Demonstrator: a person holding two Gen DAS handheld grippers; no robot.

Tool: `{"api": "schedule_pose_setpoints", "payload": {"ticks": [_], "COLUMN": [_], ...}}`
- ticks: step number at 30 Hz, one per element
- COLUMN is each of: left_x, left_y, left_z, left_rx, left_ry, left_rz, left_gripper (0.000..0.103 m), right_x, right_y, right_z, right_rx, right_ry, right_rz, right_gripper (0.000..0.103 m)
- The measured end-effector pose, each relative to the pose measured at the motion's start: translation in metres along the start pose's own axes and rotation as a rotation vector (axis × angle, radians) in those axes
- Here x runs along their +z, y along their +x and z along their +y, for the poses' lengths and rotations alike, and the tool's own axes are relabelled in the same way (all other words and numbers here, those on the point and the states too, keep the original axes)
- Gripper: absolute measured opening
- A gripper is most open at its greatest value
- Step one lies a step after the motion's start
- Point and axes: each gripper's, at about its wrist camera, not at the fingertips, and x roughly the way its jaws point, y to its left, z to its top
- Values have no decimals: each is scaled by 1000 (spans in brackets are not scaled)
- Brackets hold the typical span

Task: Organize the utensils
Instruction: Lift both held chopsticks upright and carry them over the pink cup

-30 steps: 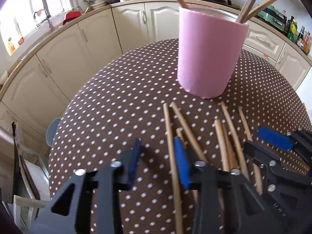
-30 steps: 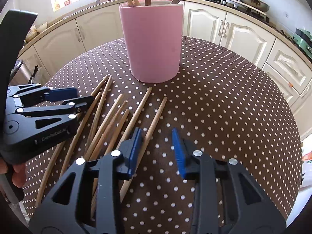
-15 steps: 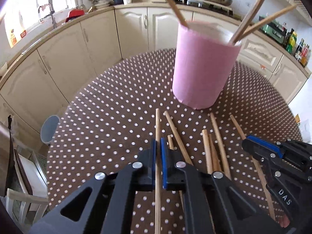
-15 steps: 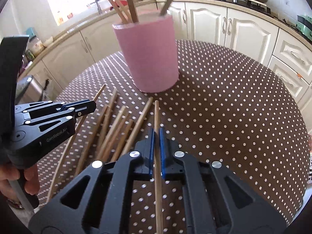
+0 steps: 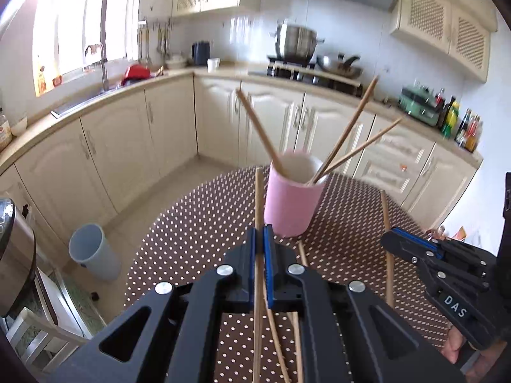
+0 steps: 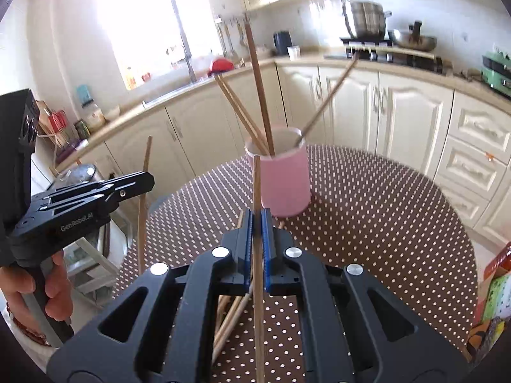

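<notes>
Left gripper (image 5: 262,249) clamped on one chopstick (image 5: 257,198); right gripper (image 6: 257,233) likewise (image 6: 256,185). Pink cup (image 5: 292,204) near table's far edge (image 6: 399,167). Probably thin grips: risked pivoting, missing rim, knocking cup.

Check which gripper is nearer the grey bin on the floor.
Left. The left gripper, holding a chopstick above the table, has the bin down to its left; the right gripper sits on its other side, farther from the bin.
</notes>
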Motion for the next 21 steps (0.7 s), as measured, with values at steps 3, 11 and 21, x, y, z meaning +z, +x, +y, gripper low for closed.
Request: {"api": "schedule_pose_setpoints", "payload": {"ticks": [3, 11, 21], "left_x": [-1, -3, 5], "left_y": [-26, -64, -83], "left_z": [-8, -24, -34], "left_rx": [-11, -44, -60], "left_ry": [1, 16, 13], "left_rz": [-48, -135, -197], "left_gripper": [6, 6, 6], "right_x": [3, 3, 7], "right_y": [-19, -52, -69], "right_z": [6, 19, 27], "right_rx": [11, 10, -8], "right_ry": [-7, -43, -65], "right_rz": [-49, -141, -224], "right_gripper": [6, 6, 6]}}
